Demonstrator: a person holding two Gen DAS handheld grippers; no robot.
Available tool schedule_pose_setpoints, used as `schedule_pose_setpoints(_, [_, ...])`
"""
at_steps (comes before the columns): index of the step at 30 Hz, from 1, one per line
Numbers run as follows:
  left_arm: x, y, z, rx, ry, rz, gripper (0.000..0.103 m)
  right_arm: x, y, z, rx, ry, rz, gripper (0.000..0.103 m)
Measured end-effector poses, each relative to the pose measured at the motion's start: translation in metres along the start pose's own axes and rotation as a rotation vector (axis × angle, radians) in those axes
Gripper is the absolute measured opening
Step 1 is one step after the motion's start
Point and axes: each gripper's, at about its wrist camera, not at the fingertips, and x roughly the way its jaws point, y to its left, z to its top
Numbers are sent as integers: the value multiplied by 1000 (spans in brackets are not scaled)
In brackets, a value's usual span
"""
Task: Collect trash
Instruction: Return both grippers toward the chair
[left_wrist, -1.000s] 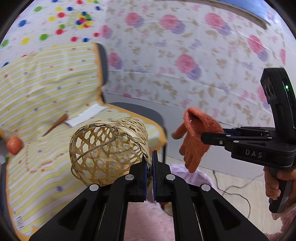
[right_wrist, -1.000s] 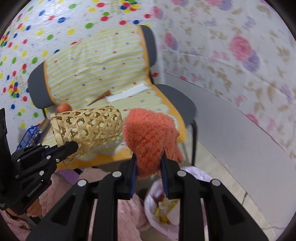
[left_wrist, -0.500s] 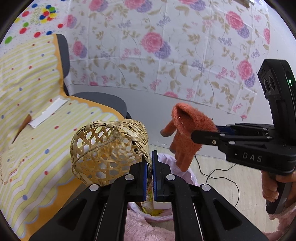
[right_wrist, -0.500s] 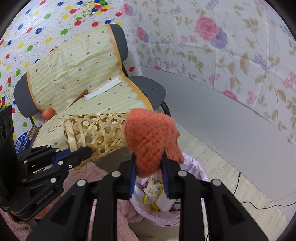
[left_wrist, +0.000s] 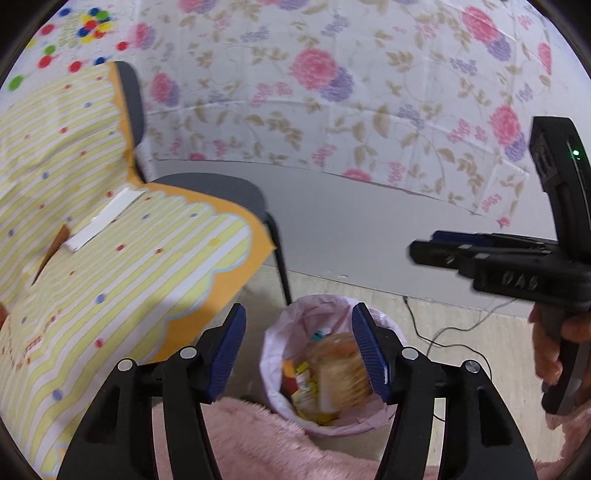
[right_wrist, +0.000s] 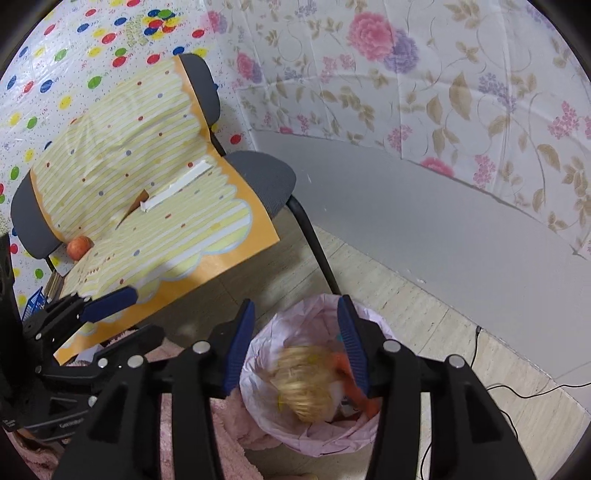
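A woven bamboo basket (right_wrist: 306, 384), blurred, is seen inside the pink-lined trash bin (right_wrist: 258, 373) on the floor, and an orange knitted glove (right_wrist: 364, 397) lies just beside it in the same bin, partly hidden behind a finger of the right hand-held gripper (right_wrist: 295, 332). In the left wrist view the basket (left_wrist: 343, 365) shows as a pale blur among yellow and red wrappers (left_wrist: 301, 376) in the bin (left_wrist: 273, 339).

The jaws of the left hand-held gripper (left_wrist: 297, 343) are opening and stand wide apart above the bin, with nothing pressed between the blue pads. The jaws of the right hand-held gripper are opening too; the basket and glove are framed between them but lie below in the bin, not gripped.

In the left wrist view the right hand-held gripper (left_wrist: 424, 247) is seen at the right, held by a hand (left_wrist: 554, 343). A pink fluffy rug (left_wrist: 258, 443) lies on the near side of the bin. To the left stands a grey chair (right_wrist: 266, 181) draped with a yellow striped sheet (right_wrist: 147, 166); on it rest a white strip (right_wrist: 177, 188) and, at the far left, an orange fruit (right_wrist: 78, 246). A black cable (right_wrist: 517, 391) runs over the floor at the right. Floral sheeting (right_wrist: 443, 92) covers the far wall.
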Motion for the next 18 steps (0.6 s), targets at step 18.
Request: schedule_pose_setpoints(18, [-52,72,-18,-186,-75,164,71,-9,57,24,-115,-57,88,50])
